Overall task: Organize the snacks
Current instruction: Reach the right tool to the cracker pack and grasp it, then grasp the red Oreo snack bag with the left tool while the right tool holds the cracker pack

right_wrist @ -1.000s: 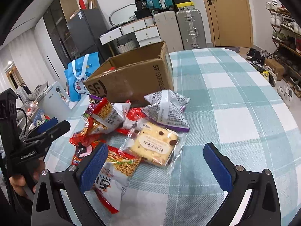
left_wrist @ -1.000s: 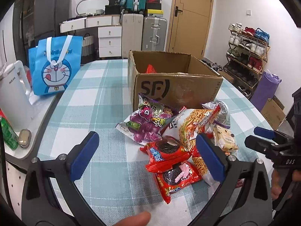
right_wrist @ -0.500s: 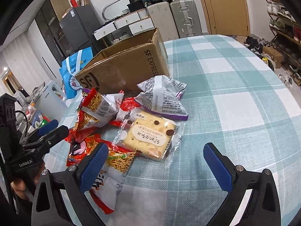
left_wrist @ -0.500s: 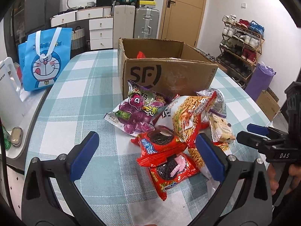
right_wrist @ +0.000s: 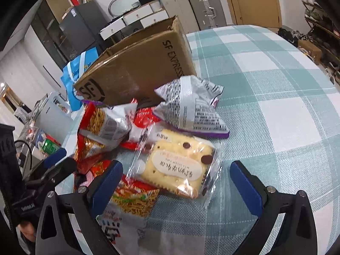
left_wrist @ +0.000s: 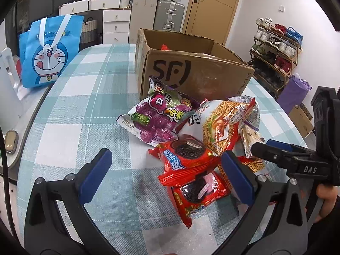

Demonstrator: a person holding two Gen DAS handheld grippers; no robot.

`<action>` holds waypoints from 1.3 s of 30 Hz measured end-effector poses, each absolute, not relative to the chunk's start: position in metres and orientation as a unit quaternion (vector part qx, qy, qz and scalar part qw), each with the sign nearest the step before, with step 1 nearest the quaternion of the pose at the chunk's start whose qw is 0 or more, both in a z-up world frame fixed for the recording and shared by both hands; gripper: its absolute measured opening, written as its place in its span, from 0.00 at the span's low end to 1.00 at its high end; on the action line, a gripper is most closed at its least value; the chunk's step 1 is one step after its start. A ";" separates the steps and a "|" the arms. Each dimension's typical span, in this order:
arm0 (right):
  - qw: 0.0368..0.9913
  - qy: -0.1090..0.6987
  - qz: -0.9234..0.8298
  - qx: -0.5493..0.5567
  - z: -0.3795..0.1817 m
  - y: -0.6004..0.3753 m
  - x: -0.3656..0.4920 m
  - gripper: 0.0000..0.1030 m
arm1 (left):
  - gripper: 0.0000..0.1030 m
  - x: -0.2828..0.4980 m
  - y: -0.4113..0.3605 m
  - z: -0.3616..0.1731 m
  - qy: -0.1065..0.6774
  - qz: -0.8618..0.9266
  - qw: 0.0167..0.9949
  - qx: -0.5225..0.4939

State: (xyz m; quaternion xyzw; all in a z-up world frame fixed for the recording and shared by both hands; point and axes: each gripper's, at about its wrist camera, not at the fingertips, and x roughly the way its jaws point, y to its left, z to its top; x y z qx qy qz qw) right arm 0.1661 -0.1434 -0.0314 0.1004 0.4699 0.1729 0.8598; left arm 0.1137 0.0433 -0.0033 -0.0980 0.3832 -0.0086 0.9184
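Checked tablecloth (left_wrist: 89, 97); suitcases (left_wrist: 167, 14) behind.

Snack packets (left_wrist: 191, 140) before cardboard box (left_wrist: 197, 74)

- Blue cartoon bag (left_wrist: 50, 51) standing left of the checked tablecloth (left_wrist: 89, 97).
- White drawers (left_wrist: 115, 24), silver suitcase (left_wrist: 169, 14), wooden door (left_wrist: 212, 6) behind.
- Shoe rack (left_wrist: 276, 48), far right.

Both wrist views look down closely from opposite sides, sharing the snack pile (left_wrist: 191, 140) and cardboard box (right_wrist: 138, 68).
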 end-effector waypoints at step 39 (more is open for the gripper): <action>0.875 0.419 0.208 0.130 -0.028 -0.174 0.138 0.67 | 0.89 0.118 0.029 -0.015 0.391 -0.028 0.916 -0.089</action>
